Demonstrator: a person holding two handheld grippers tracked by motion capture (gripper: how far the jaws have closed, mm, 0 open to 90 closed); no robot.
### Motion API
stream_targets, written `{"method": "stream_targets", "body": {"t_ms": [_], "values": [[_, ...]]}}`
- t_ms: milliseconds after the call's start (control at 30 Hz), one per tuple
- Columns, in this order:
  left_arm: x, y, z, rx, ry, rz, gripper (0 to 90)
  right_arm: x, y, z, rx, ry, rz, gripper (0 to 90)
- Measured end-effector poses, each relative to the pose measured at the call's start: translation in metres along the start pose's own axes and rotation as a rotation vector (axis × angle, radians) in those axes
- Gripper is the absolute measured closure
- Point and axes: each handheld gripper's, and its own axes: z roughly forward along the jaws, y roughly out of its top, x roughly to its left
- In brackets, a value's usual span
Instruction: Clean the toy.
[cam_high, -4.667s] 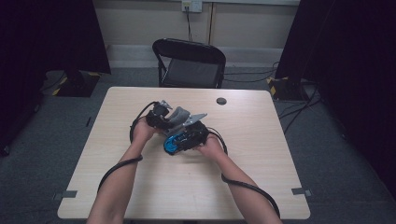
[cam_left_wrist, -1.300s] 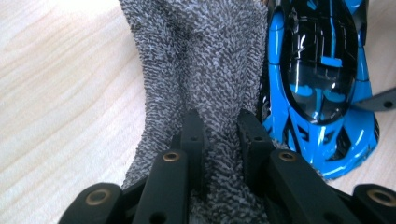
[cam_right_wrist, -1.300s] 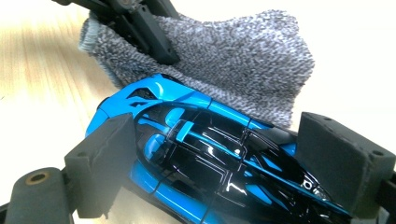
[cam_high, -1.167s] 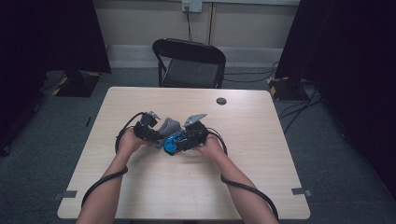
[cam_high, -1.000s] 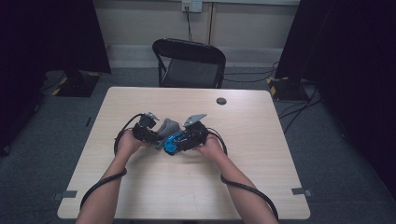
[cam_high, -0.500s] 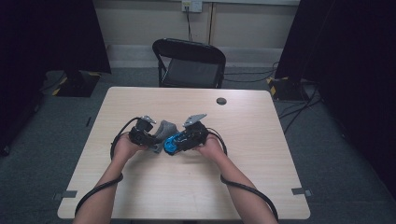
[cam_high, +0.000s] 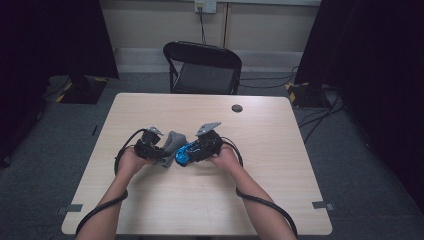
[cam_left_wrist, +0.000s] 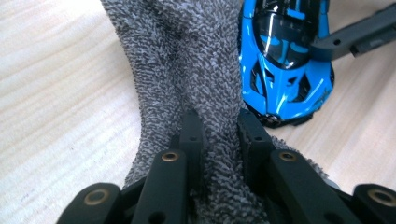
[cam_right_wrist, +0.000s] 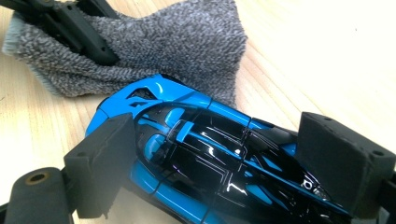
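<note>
Left gripper (cam_high: 159, 152) pinching grey cloth (cam_high: 172, 144) bunched between its pressed jaws; cloth lies just left of, touching, blue toy car (cam_high: 184, 153); right gripper (cam_high: 192, 151) clamps car across its width, long axis running toward the cloth

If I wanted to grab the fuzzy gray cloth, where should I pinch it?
Probably at a bunched-up fold near one end, coming in low along the table. The gray cloth is soft and floppy, so a gathered ridge gives the jaws something thick to squeeze. The left gripper pinches such a fold, on the side away from the blue toy car.
</note>
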Motion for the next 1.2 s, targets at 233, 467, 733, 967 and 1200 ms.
{"method": "stream_targets", "body": {"t_ms": [233, 467, 733, 967, 1200], "values": [[-0.004, -0.008, -0.006, 0.005, 0.005, 0.001, 75.0, 0.001, 0.000, 0.000, 0.002, -0.002, 0.002, 11.8], [-0.009, -0.018, -0.012, -0.001, 0.003, 0.000, 75.0, 0.001, 0.001, 0.000, 0.003, -0.002, 0.003, 11.8], [-0.009, -0.027, -0.021, 0.010, 0.011, 0.008, 75.0, 0.002, 0.001, 0.000, 0.005, 0.000, 0.003, 11.8], [-0.006, -0.031, -0.028, 0.012, 0.027, 0.003, 74.8, 0.001, 0.002, 0.001, 0.012, 0.000, 0.001, 11.8], [0.001, -0.031, -0.046, 0.006, 0.048, -0.010, 74.9, 0.001, 0.001, 0.000, 0.007, 0.000, 0.003, 11.8]]}}
